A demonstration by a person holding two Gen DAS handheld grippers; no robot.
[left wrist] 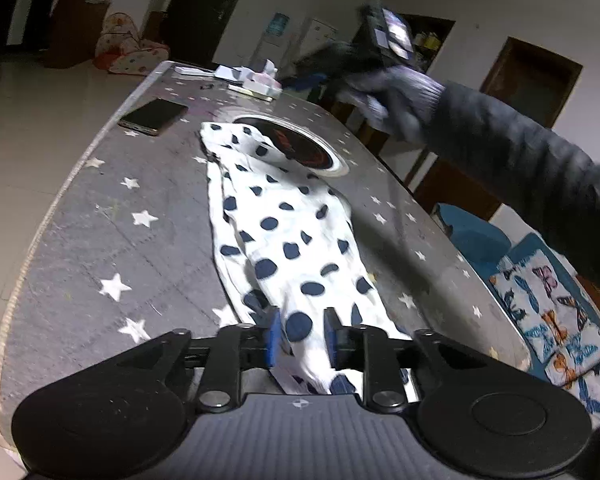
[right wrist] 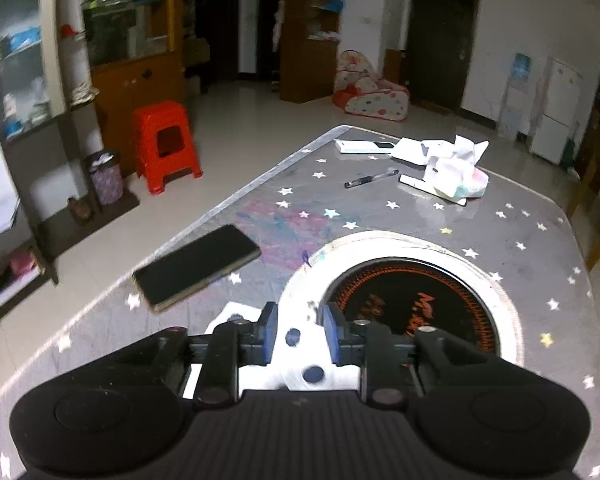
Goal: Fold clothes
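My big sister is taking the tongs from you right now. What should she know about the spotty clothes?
Left tongs: open, blue pads either side of the near end of the white garment with navy polka dots, not clamped.
Right tongs: open, above the garment's far end beside the round black cooktop set into the grey star-patterned table.
The garment lies in a long rumpled strip down the table; a black phone sits to its left.
Done: roughly narrowed, it seems.
Left: grip both ends, fold end to end, smooth.

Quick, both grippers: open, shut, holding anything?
Left gripper: open, polka-dot cloth lying between its fingers, not pinched.
Right gripper: open, astride the cloth's far end.
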